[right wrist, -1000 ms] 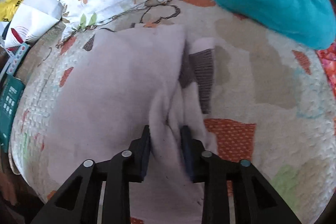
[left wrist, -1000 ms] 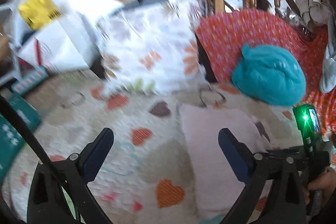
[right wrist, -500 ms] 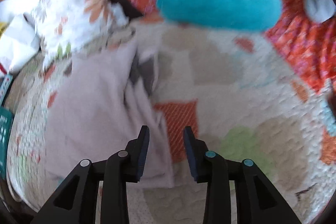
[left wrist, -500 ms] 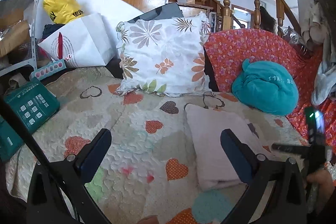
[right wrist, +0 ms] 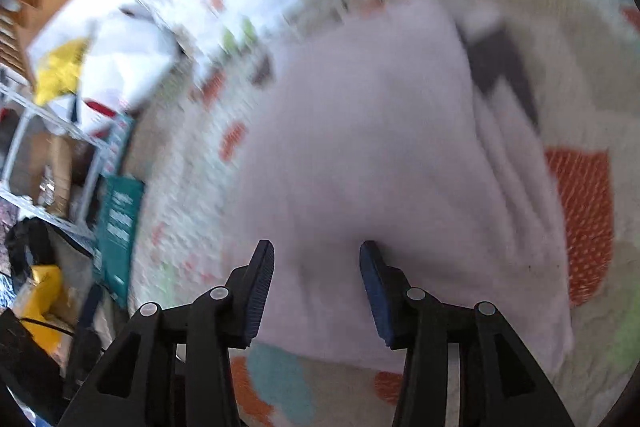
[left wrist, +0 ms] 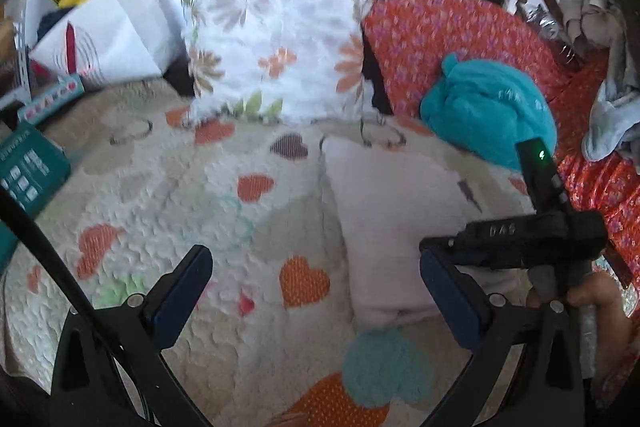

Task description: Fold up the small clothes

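A pale pink garment (left wrist: 400, 219) (right wrist: 380, 147) lies partly folded on the heart-patterned quilt (left wrist: 240, 187), with a dark grey cuff (right wrist: 500, 67) showing at its far right side. My right gripper (right wrist: 316, 263) hovers low over the garment's near part. Its jaws are opening, and the pink cloth lies beneath the gap without being pinched. In the left wrist view a hand (left wrist: 600, 299) holds that tool at the garment's right edge. My left gripper (left wrist: 314, 267) stands wide open over the quilt just left of the garment, holding nothing.
A floral pillow (left wrist: 276, 43) and a teal bundle (left wrist: 488, 115) sit behind the garment, against a red flowered cover (left wrist: 460, 35). A green box (left wrist: 28, 171) and a white bag (left wrist: 108, 35) lie at the left. Wooden stair rails rise behind.
The right gripper let go of the pinched fold of pink cloth, its jaws widened, and it swung left over the garment. The left gripper dipped closer to the quilt, still open.
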The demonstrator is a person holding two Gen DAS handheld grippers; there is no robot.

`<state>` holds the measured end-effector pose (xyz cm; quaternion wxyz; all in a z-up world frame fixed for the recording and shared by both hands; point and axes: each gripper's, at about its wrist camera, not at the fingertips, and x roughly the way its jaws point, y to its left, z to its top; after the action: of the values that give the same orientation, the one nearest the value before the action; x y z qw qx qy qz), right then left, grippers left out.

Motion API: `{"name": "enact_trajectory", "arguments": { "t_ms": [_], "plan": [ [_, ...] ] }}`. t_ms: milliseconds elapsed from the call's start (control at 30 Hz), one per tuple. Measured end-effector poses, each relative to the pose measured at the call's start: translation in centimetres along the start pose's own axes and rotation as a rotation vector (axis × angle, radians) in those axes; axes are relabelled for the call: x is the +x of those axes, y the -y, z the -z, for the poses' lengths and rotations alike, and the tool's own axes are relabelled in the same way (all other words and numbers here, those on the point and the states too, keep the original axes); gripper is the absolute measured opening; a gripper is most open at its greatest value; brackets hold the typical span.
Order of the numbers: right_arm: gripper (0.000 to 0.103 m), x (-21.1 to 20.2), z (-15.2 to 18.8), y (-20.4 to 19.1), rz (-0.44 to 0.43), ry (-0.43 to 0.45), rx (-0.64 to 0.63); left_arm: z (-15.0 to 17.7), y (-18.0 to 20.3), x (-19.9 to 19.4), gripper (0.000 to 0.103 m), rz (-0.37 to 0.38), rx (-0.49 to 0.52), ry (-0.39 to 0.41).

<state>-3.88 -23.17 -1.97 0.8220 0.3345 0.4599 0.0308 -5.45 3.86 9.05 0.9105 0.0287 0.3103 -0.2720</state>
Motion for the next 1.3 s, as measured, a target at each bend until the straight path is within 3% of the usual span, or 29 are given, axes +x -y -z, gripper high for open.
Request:
{"name": "enact_trajectory", "arguments": {
  "t_ms": [100, 200, 267, 500, 567, 767, 933, 1167, 1300],
  "plan": [
    [0.047, -0.4, 0.2, 0.5, 0.009, -0.037, -0.05, 0.2, -0.9, 0.7, 0.103, 0.019, -0.047, -0.053],
    [0.047, -1.8, 1.0, 0.4, 0.164, -0.05, -0.126, 0.4, -1.5, 1.8, 0.103, 0.014, -0.081, -0.106],
    [0.051, -2.8, 1.7, 0.4, 0.201, -0.041, -0.161, 0.6, -1.5, 2.7, 0.103, -0.001, -0.087, -0.15],
    [0.055, -6.9, 2.8, 1.1, 0.313, 0.137, -0.149, 2.7, 0.5, 6.3, 0.103, 0.018, -0.051, -0.304],
    [0.06, -7.7, 2.3, 1.5, 0.319, 0.174, -0.115, 3.6, 0.9, 7.2, 0.103, 0.029, -0.044, -0.349],
    [0.061, -8.7, 1.5, 3.8, 0.304, 0.187, -0.024, 6.4, 1.4, 9.3, 0.103, 0.014, -0.02, -0.451],
    [0.061, -8.9, 1.8, 3.0, 0.344, 0.21, -0.058, 7.2, 2.9, 9.2, 0.103, -0.041, 0.062, -0.414],
    [0.062, -8.9, 2.5, 0.7, 0.432, 0.266, -0.178, 7.2, 2.7, 9.1, 0.103, -0.052, 0.036, -0.399],
    [0.062, -8.8, 2.9, -0.2, 0.418, 0.287, -0.222, 7.3, 2.9, 9.2, 0.103, -0.064, 0.028, -0.392]
  ]
}}
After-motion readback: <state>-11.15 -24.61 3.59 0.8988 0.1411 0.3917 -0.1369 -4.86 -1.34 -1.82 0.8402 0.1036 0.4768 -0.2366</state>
